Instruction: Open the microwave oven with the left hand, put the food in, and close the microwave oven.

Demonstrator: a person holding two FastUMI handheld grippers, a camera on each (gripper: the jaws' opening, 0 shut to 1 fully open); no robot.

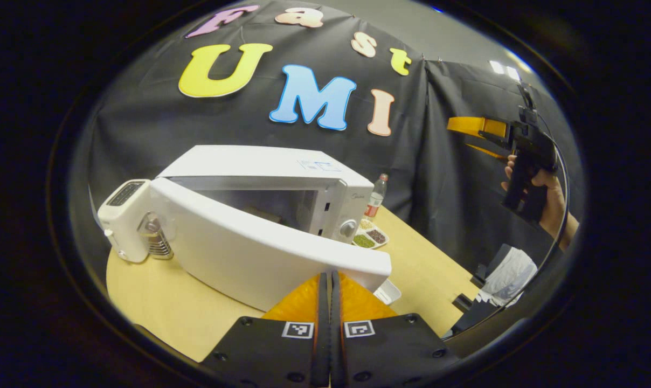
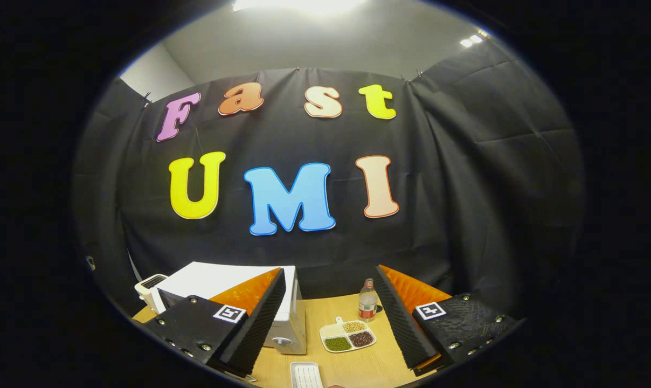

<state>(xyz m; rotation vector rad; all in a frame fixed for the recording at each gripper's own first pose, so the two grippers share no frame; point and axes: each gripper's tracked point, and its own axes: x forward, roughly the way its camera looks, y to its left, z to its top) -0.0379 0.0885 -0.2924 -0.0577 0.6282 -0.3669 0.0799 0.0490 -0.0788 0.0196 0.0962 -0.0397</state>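
A white microwave [image 1: 282, 215] sits at the far left of the wooden table [image 1: 158, 302], its door [image 1: 261, 253] swung partly open over a dim cavity. The left gripper [image 1: 328, 280] meets the door's free edge with fingers pressed together. Left of the oven stands a toaster [image 1: 122, 218]. To its right, a divided dish [image 2: 348, 336] holds green, tan and dark grains beside a bottle [image 2: 367, 302]. A white tray [image 2: 305, 375] lies at the near edge. The right gripper [image 2: 328, 318] hangs high, jaws spread, gripping nothing.
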